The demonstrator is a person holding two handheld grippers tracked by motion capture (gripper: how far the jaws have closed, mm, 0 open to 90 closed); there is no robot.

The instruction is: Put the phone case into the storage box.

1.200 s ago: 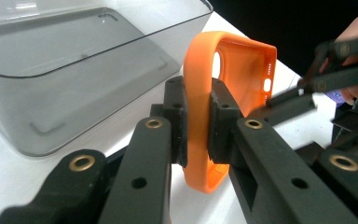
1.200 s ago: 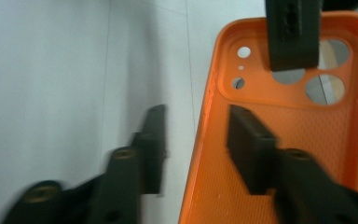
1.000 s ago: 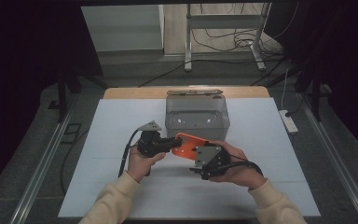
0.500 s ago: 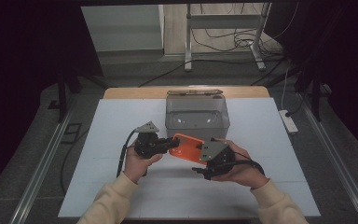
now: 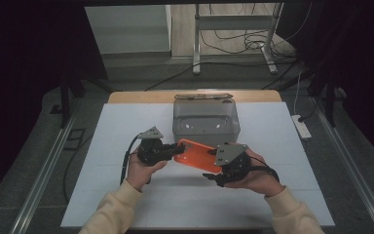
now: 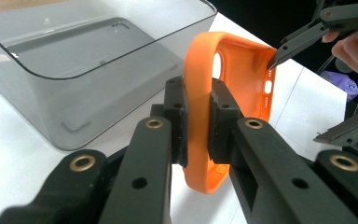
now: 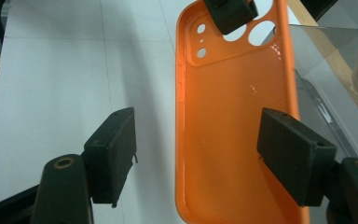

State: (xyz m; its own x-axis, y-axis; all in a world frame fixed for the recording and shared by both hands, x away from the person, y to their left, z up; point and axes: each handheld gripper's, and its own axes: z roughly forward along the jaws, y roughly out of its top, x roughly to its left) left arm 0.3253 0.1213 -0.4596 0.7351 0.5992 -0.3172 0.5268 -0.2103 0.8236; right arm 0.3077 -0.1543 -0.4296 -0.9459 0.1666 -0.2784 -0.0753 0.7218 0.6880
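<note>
Left tongs (image 5: 169, 152), jaws clamped on the camera-hole end of the orange phone case (image 5: 197, 155), holding it clear above the white counter (image 5: 102, 146). Centre: the case, just in front of the clear grey bin (image 5: 205, 124). Right tongs (image 5: 214, 171), jaws wide, having just been opening; one pad beside the case, the other over its inner face, neither gripping

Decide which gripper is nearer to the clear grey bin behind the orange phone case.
Left. The left gripper, its fingers shut on the orange phone case, sits just in front of the bin. The right gripper, fingers open around the case's other end, is farther back toward the person.
</note>
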